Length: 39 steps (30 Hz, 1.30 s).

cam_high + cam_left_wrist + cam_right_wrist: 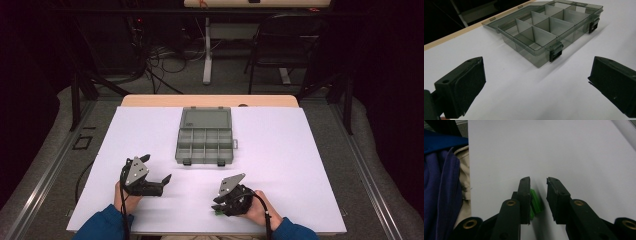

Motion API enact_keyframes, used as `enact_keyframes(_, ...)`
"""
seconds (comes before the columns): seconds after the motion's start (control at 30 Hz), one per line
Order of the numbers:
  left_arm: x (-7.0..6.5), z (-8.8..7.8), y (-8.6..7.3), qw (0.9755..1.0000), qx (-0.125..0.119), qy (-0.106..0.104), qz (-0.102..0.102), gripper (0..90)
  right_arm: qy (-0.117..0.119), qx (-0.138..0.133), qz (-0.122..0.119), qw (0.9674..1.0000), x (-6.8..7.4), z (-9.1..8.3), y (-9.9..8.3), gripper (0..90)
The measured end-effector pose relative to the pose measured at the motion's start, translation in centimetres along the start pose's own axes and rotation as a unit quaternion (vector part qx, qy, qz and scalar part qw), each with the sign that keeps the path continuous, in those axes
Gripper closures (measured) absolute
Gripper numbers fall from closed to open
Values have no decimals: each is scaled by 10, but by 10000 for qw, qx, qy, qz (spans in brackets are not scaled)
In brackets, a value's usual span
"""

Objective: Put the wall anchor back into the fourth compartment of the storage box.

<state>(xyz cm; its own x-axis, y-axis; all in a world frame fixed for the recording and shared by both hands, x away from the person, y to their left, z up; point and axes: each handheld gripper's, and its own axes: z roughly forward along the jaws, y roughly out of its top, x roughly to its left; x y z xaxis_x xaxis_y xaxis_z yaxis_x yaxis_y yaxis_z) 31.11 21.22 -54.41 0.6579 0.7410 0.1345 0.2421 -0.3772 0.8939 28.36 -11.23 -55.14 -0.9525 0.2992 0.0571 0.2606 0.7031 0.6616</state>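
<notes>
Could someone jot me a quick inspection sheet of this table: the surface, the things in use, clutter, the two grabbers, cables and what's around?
Surface: white board on a wooden table, bare near the hands.
Job's things: grey box, lid open and lying flat behind it, compartments look empty; small green piece between the right gripper's jaws.
Clutter: nothing seen.
Grippers: left gripper wide open, aimed at the box, nothing between its jaws; right gripper narrowed around the green piece, which lies against one pad, with a gap to the other.
Cables: one trails from each gripper toward the person; more lie tangled on the floor behind the table.
Surroundings: dark room, black chair, a desk leg.
</notes>
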Motion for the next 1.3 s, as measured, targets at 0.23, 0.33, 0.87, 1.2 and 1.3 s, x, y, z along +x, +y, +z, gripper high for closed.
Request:
enact_keyframes(0.23,0,0,0,10000,6,-11,-11,1,-84,44,20,10000,-2,1,-1,810)
enact_keyframes(0.33,0,1,0,10000,27,-24,1,1,-73,15,55,10000,-3,1,-2,833)
enact_keyframes(0.87,1,2,-1,10000,32,-43,-53,1,-396,-189,52,9990,-3,-7,-1,837)
enact_keyframes(1.2,1,1,0,10000,16,-7,-63,1,-724,-293,157,9968,-7,-13,-2,837)
enact_keyframes(1.3,1,1,0,10000,15,-6,-67,1,-841,-309,212,9958,-9,-16,-2,837)
